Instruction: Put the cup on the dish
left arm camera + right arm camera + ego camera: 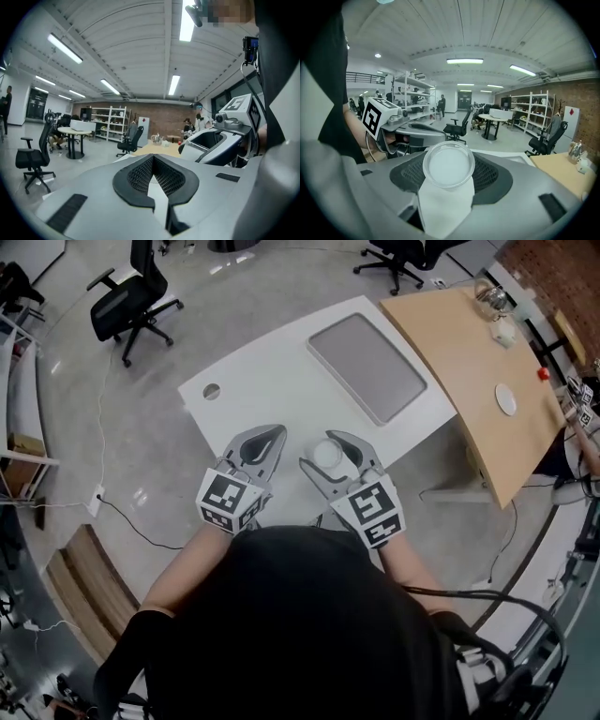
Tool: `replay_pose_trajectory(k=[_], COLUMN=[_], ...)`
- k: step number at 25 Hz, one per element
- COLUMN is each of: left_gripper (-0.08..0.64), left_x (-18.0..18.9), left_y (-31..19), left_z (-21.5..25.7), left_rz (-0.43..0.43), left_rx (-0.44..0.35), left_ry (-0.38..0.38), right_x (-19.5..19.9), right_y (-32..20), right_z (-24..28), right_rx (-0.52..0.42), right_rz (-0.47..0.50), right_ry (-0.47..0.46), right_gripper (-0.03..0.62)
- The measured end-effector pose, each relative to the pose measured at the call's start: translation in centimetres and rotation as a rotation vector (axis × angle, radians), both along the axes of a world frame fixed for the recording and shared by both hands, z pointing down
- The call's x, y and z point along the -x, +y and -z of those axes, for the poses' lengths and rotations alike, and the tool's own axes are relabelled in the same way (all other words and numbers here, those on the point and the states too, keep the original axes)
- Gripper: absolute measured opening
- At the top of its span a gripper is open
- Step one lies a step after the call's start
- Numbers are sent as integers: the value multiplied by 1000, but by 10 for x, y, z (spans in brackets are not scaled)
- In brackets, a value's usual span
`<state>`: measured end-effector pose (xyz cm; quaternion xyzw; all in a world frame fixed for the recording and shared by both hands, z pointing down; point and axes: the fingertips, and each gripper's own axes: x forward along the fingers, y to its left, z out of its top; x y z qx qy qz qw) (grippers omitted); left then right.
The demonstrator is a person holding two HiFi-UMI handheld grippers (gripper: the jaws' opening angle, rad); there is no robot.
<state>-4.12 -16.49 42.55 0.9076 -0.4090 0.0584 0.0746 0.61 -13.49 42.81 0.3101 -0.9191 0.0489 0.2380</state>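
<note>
A small white cup (326, 455) sits between the jaws of my right gripper (322, 450), held above the near edge of the white table (272, 381). In the right gripper view the cup (448, 165) shows its round end, with the jaws closed against its sides. My left gripper (275, 432) is just left of it, shut with nothing in it; its black pads (140, 176) meet at the tip. A small white dish (506, 399) lies far right on the wooden table (469, 352).
A grey rectangular mat (367, 367) lies on the white table's far right part, and a round cable hole (211, 391) is at its left. Office chairs (131, 296) stand on the floor beyond. A glass pot and a cup (497, 310) stand on the wooden table.
</note>
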Motion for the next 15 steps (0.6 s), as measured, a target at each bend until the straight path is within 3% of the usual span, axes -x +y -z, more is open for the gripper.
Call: replay_pose_trajectory(k=[5,9,15], left_gripper=[5,5,5], left_x=[-11,-49,-19], left_y=[-27,-25,-32], left_z=[49,59,73], left_rz=[3,-41,-27], left_rx=[-79,-97,-146], left_ry=[-23,-12,-30], right_x=[-12,-41,-7], right_y=[-22,-21,-37], right_z=[52,57,62], right_rx=[-53,-79,-141], right_rz=[-19,-63,-68], right_ry=[-26,-17,-16], right_gripper=[256,256,256])
